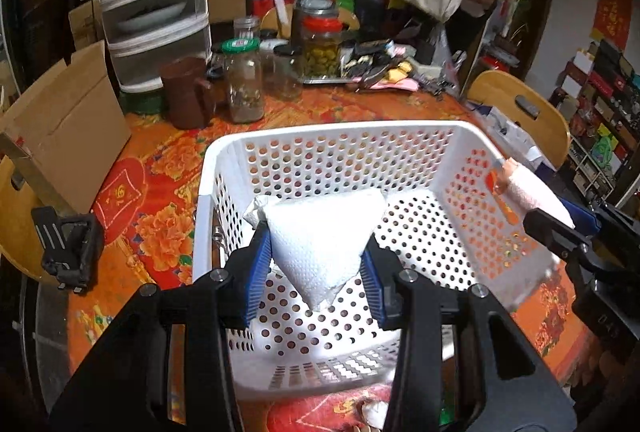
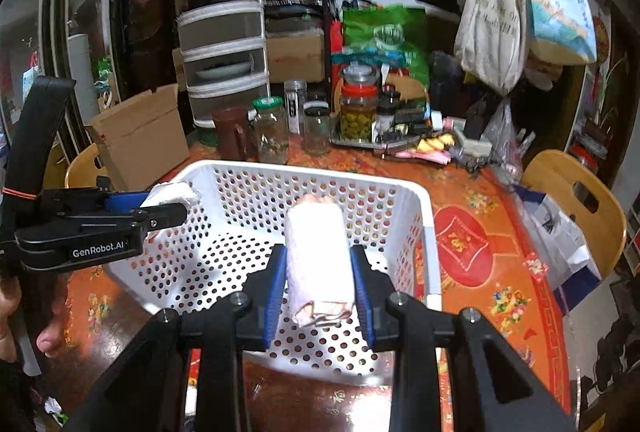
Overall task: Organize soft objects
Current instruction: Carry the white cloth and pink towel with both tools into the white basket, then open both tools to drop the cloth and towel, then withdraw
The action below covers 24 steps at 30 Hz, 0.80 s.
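Observation:
A white perforated basket [image 1: 224, 168] stands on the orange floral table; it also shows in the right wrist view [image 2: 424, 216]. My left gripper [image 1: 316, 272] is shut on a folded white paper towel [image 1: 320, 236] and holds it over the basket's inside. It appears at the left of the right wrist view [image 2: 160, 206], with the paper towel [image 2: 174, 192] sticking out. My right gripper [image 2: 320, 284] is shut on a rolled pink-white towel [image 2: 316, 252] above the basket. It also shows at the right of the left wrist view [image 1: 560, 222], over the basket's right rim, with the rolled towel [image 1: 528, 188].
Glass jars [image 1: 244, 84], a brown mug [image 1: 186, 92] and a tray of clutter [image 1: 380, 68] stand behind the basket. A cardboard box [image 1: 64, 136] sits at the left. A wooden chair [image 2: 576, 204] is at the right. A black mount [image 1: 70, 248] lies left of the basket.

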### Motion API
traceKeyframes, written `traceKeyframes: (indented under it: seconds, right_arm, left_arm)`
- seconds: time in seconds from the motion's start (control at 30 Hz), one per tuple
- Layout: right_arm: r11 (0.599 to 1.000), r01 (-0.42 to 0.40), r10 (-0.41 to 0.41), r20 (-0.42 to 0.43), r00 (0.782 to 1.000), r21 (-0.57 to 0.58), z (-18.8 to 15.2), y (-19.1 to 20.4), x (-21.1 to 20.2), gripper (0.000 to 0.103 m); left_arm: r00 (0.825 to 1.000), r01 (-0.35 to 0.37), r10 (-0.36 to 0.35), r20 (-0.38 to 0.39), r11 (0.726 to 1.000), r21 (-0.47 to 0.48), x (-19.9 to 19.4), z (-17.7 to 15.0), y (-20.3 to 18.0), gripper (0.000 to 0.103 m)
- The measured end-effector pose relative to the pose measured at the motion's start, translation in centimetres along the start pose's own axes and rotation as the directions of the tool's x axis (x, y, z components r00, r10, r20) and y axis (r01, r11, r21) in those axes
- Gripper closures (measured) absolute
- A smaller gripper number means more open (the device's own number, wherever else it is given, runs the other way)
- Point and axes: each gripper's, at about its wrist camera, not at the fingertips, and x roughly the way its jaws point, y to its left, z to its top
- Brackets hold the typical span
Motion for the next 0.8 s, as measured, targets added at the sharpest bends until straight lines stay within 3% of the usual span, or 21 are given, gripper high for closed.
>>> traceKeyframes:
  seconds: [0.17, 0.4, 0.8]
  right_arm:
    - [1.0, 0.003, 0.0, -0.11, 0.994, 0.03, 1.2, -1.0, 4.0, 0.073]
    - [1.0, 0.007, -0.005, -0.242, 0.97, 0.009, 1.0, -1.0, 8.2, 0.073]
    - [1.0, 0.002, -0.005, -0.292, 0.956, -0.011, 0.3, -0.6, 10.1, 0.073]
  left_arm:
    - [0.991, -0.036, 0.036, -0.133, 0.999, 0.001, 4.0, 1.4, -0.4, 0.064]
    - [0.974, -0.076, 0.085, -0.209, 0.996, 0.052, 7.3, 1.9, -2.0, 0.064]
    - [0.964, -0.085, 0.092, -0.248, 0.996, 0.039, 9.2, 1.4, -2.0, 0.058]
